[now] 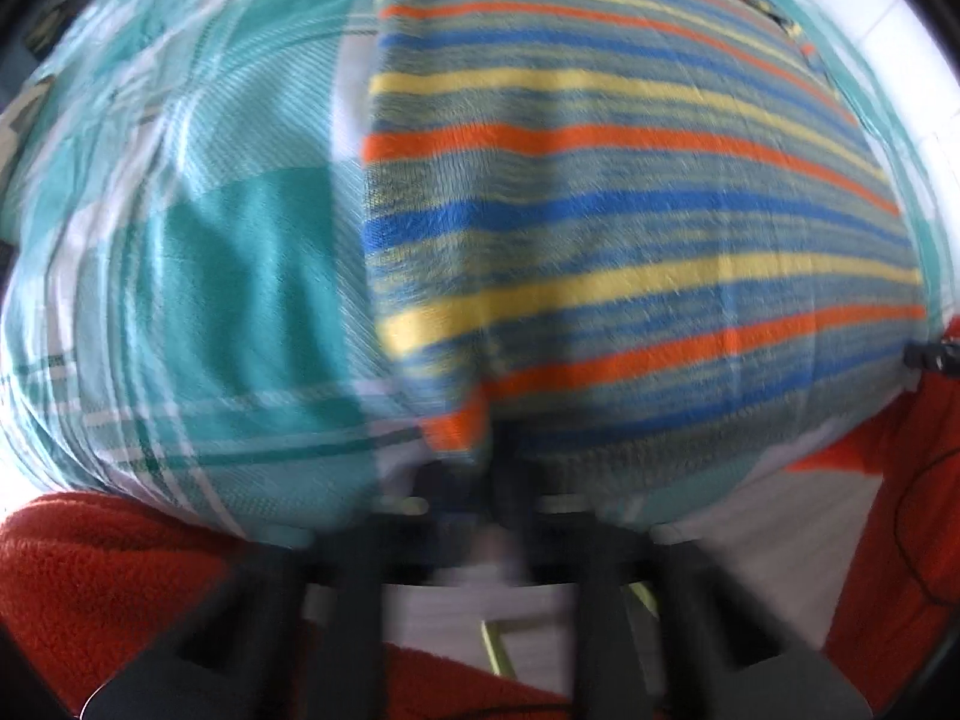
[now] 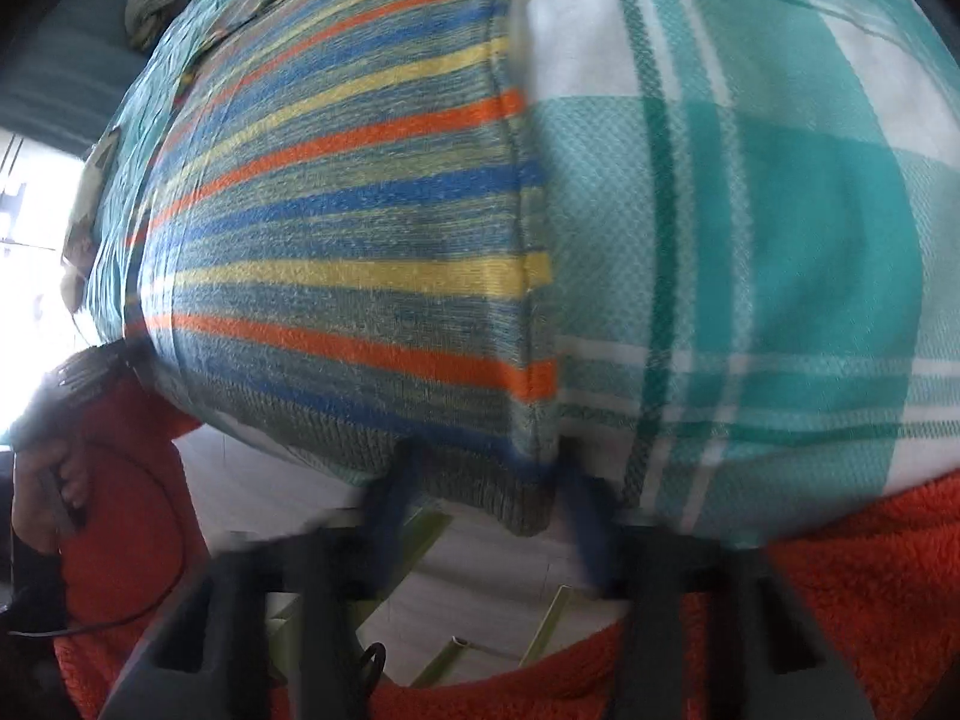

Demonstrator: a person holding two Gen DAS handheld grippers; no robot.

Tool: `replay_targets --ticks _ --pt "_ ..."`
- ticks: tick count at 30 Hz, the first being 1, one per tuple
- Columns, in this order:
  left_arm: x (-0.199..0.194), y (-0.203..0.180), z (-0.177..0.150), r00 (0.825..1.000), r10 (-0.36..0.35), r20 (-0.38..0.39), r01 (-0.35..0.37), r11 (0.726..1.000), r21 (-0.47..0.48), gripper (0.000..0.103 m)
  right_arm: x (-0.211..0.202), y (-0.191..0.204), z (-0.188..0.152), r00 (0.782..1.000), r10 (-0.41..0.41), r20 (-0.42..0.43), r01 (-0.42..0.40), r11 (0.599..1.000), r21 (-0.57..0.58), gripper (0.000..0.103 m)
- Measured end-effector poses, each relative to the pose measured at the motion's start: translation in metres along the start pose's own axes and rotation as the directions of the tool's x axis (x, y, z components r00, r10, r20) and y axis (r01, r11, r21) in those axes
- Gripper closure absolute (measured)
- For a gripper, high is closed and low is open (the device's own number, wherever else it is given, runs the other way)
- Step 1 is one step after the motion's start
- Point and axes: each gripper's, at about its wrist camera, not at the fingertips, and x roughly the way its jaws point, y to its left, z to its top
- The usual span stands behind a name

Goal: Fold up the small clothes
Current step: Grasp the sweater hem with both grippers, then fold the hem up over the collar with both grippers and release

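The striped knit garment [image 1: 630, 228] lies spread flat on a bed covered by a teal-and-white checked sheet [image 1: 198, 252], its near hem at the bed's near edge. Left wrist view: the left tool [image 1: 489, 456] points down at the garment's near left corner, where an orange stripe ends; the picture is blurred here, but the dark fingers appear drawn together on that corner, with cloth pinched between them. A red fleece sleeve [image 1: 90, 576] fills the lower corners, and pale floor shows below the bed edge. Right wrist view: the right tool [image 2: 486, 498] sits at the garment's near right corner, over the ribbed hem; its blue-tinted fingers look spread in the smeared picture, yet by judgement they have closed on the hem. At far left a hand [image 2: 45, 480] grips the other handle. Risks, as judgement: either tool may have caught the sheet along with the knit, so a lift would drag the bedding; a shallow pinch on the ribbed edge may slip once the cloth is raised; uneven lifting by the two tools would skew the fold line.
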Motion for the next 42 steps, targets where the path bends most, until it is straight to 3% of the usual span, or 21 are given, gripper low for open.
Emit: replay_targets --ticks 2,4,9,12,15,18,19,20,21,23,24,26,28,30,32,33,35,37,38,40,42 --pt "-0.006 -0.001 -0.002 1.000 -0.024 -0.005 0.024 1.000 0.006 0.099 -0.007 -0.001 0.001 0.997 0.073 -0.005 -0.073 0.997 0.009 0.098" --pt "-0.018 0.005 0.002 0.991 -0.131 -0.013 0.131 0.991 -0.028 0.100 -0.023 -0.002 0.004 0.993 0.115 0.015 -0.115 0.993 0.016 0.098" --pt "-0.052 0.040 0.057 0.934 -0.349 0.073 0.356 0.926 -0.127 0.100 -0.067 -0.011 0.045 0.951 0.276 0.142 -0.286 0.956 0.058 0.098" --pt "-0.061 0.059 0.124 0.922 -0.364 0.135 0.381 0.915 -0.136 0.099 -0.088 -0.025 0.104 0.909 0.332 0.252 -0.362 0.928 0.082 0.098" --pt "-0.057 0.073 0.204 0.925 -0.340 0.173 0.364 0.922 -0.135 0.099 -0.097 -0.031 0.162 0.892 0.314 0.326 -0.353 0.933 0.069 0.098" --pt "-0.041 0.084 0.281 0.927 -0.323 0.190 0.352 0.924 -0.150 0.098 -0.089 -0.045 0.246 0.876 0.311 0.370 -0.367 0.926 0.090 0.098" --pt "-0.034 0.086 0.305 0.923 -0.304 0.236 0.344 0.927 -0.152 0.098 -0.088 -0.050 0.261 0.872 0.306 0.383 -0.367 0.925 0.098 0.098" --pt "-0.025 0.089 0.331 0.920 -0.290 0.265 0.341 0.924 -0.173 0.093 -0.084 -0.055 0.284 0.858 0.309 0.411 -0.382 0.918 0.108 0.097" --pt "-0.017 0.096 0.347 0.917 -0.280 0.285 0.343 0.918 -0.199 0.074 -0.076 -0.062 0.312 0.820 0.340 0.460 -0.430 0.897 0.103 0.092" --pt "-0.005 0.120 0.374 0.924 -0.209 0.320 0.311 0.897 -0.314 0.039 -0.068 -0.075 0.342 0.778 0.317 0.542 -0.453 0.881 0.135 0.068" --pt "-0.006 0.124 0.375 0.920 -0.192 0.342 0.311 0.887 -0.340 0.037 -0.064 -0.084 0.348 0.764 0.276 0.583 -0.455 0.871 0.185 0.059" --pt "-0.012 0.132 0.366 0.893 -0.214 0.397 0.360 0.867 -0.343 0.037 -0.063 -0.093 0.350 0.750 0.264 0.607 -0.475 0.853 0.216 0.059" --pt "-0.027 0.130 0.352 0.874 -0.196 0.444 0.355 0.882 -0.309 0.037 -0.071 -0.082 0.341 0.761 0.235 0.605 -0.409 0.898 0.165 0.059" --pt "-0.040 0.114 0.327 0.862 -0.174 0.477 0.312 0.923 -0.225 0.032 -0.084 -0.048 0.325 0.784 0.199 0.588 -0.253 0.967 0.010 0.059" --pt "-0.043 0.093 0.305 0.857 -0.192 0.478 0.282 0.952 -0.123 0.023 -0.085 -0.024 0.305 0.809 0.214 0.548 -0.181 0.977 -0.113 0.059" --pt "-0.038 0.082 0.293 0.869 -0.197 0.454 0.257 0.964 -0.074 0.020 -0.077 -0.005 0.290 0.837 0.230 0.497 -0.152 0.969 -0.193 0.059" --pt "-0.011 0.058 0.273 0.932 -0.134 0.337 0.142 0.990 0.001 0.022 -0.057 0.010 0.267 0.885 0.208 0.416 -0.108 0.962 -0.252 0.060" --pt "0.010 0.051 0.254 0.968 -0.047 0.246 0.041 0.999 0.029 0.038 -0.024 0.010 0.241 0.949 0.079 0.304 -0.004 0.971 -0.240 0.064" --pt "0.011 0.051 0.243 0.970 -0.024 0.240 0.019 1.000 0.024 0.039 -0.013 0.006 0.229 0.965 0.000 0.262 0.060 0.974 -0.221 0.068" --pt "-0.006 0.055 0.217 0.959 -0.031 0.283 0.035 0.999 -0.007 0.033 -0.025 0.008 0.195 0.945 -0.090 0.315 0.159 0.967 -0.199 0.067" --pt "-0.032 0.050 0.191 0.936 -0.038 0.350 0.048 0.999 -0.021 0.021 -0.047 0.022 0.171 0.901 -0.204 0.382 0.288 0.941 -0.178 0.057"
